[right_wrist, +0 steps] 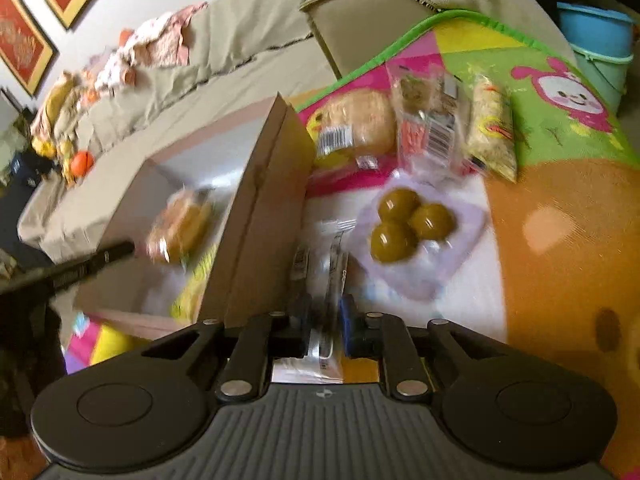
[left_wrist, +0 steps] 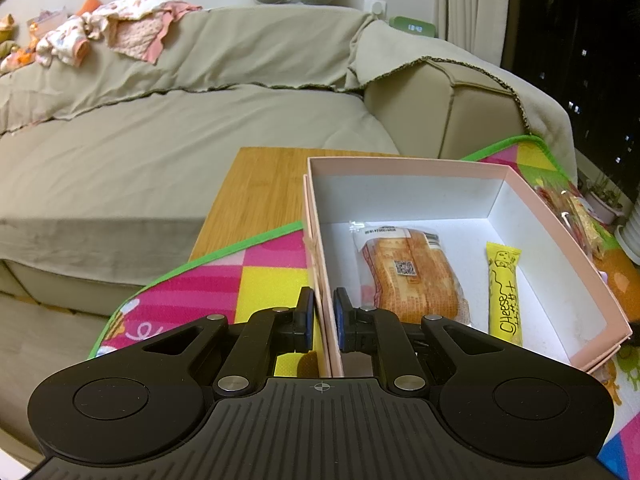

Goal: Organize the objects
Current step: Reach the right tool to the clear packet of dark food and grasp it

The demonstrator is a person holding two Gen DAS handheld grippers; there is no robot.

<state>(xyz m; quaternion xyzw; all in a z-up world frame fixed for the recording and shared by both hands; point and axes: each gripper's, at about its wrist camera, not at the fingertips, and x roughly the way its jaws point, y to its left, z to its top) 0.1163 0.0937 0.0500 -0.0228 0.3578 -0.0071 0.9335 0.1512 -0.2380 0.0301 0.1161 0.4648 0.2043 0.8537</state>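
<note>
Your left gripper [left_wrist: 324, 318] clamps the near left wall of the pink box [left_wrist: 536, 216]. Your right gripper [right_wrist: 325, 330] pinches a clear wrapped packet [right_wrist: 330, 280] just outside the box. Beyond, toast [left_wrist: 412, 276] and a cheese stick [left_wrist: 505, 296] lie inside it.

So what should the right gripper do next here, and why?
Probably lift the clear snack packet and carry it over the pink box wall. The right gripper has its jaws closed on it, the left gripper pinches the box's near wall, and bread already lies inside.
</note>
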